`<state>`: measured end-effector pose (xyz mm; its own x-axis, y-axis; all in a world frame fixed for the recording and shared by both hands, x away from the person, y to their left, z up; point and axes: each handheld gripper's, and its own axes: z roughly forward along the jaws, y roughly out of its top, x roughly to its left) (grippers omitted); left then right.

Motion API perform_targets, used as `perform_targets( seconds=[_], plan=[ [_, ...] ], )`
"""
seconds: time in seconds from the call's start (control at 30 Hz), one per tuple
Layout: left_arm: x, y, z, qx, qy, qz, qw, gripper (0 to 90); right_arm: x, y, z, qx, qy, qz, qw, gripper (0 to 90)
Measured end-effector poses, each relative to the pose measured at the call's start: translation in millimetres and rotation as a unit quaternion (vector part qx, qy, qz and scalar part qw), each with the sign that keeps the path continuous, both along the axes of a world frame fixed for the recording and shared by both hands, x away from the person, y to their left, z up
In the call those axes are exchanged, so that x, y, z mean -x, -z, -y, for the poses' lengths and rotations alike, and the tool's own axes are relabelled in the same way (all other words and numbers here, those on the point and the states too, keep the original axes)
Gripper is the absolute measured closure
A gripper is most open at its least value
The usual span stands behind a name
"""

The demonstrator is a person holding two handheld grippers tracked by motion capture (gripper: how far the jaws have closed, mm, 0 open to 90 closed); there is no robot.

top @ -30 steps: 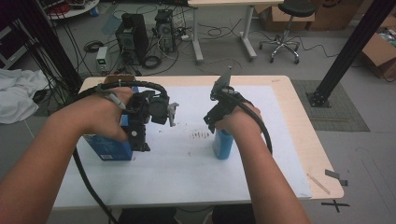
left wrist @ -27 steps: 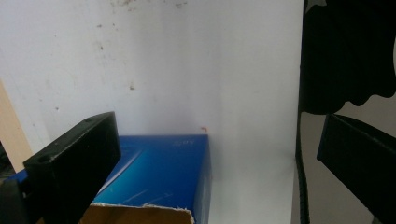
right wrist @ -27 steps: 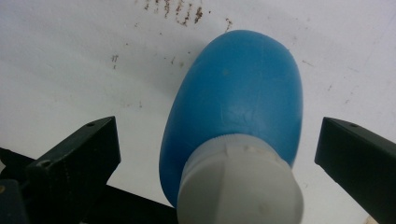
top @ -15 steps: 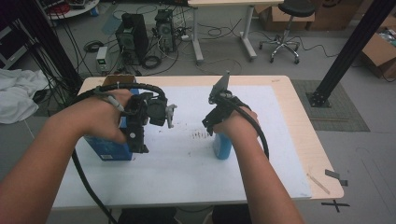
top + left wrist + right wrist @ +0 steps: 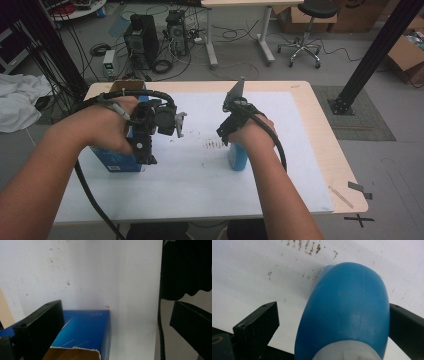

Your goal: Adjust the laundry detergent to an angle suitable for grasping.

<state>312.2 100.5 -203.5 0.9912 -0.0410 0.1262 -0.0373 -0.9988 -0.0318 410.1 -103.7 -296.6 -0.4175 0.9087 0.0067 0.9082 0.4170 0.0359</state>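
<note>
Office chair (image 5: 303, 30), computer towers (image 5: 142, 36), white cloth (image 5: 17, 102)

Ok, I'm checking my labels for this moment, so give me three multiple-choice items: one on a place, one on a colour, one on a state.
1. The blue bottle is: A between the right gripper jaws; B on the stool; C on the floor.
2. The box is: A red; B blue; C green.
3. The left gripper jaws are: A open; B shut on the box; C shut on the blue bottle.
A: the jaws, which have just been closing, flank it, with a gap at one side. B: its sides are blue. A: wide gap, nothing pinched.
</note>
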Motion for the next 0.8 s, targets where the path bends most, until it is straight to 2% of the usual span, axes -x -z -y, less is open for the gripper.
perform_targets(
  seconds=[0.2, 0.3, 0.5, 0.7, 0.8],
  plan=[
    [1.3, -0.6, 0.4, 0.000, 0.003, 0.001, 1.0000, 0.1, 0.0, 0.2, -1.6, 0.004, -0.003, 0.002, 1.0000, 8.6],
    [1.0, -0.5, -1.2, 0.000, 0.001, 0.001, 1.0000, 0.1, 0.5, 0.2, -3.4, 0.005, -0.007, 0.003, 1.0000, 14.4],
    [0.3, -0.1, -4.3, 0.001, -0.002, 0.001, 1.0000, 0.1, 0.2, -0.9, -2.4, 0.007, -0.007, 0.004, 0.9999, 16.3],
    [1.0, 0.3, -5.0, 0.000, -0.006, 0.000, 1.0000, 0.1, 0.1, -1.5, -0.2, -0.004, -0.005, 0.006, 1.0000, 20.7],
    [1.3, 0.0, -4.6, -0.001, -0.002, 0.002, 1.0000, 0.1, 0.3, -2.4, -0.4, 0.002, -0.006, 0.005, 1.0000, 23.7]
  ],
)
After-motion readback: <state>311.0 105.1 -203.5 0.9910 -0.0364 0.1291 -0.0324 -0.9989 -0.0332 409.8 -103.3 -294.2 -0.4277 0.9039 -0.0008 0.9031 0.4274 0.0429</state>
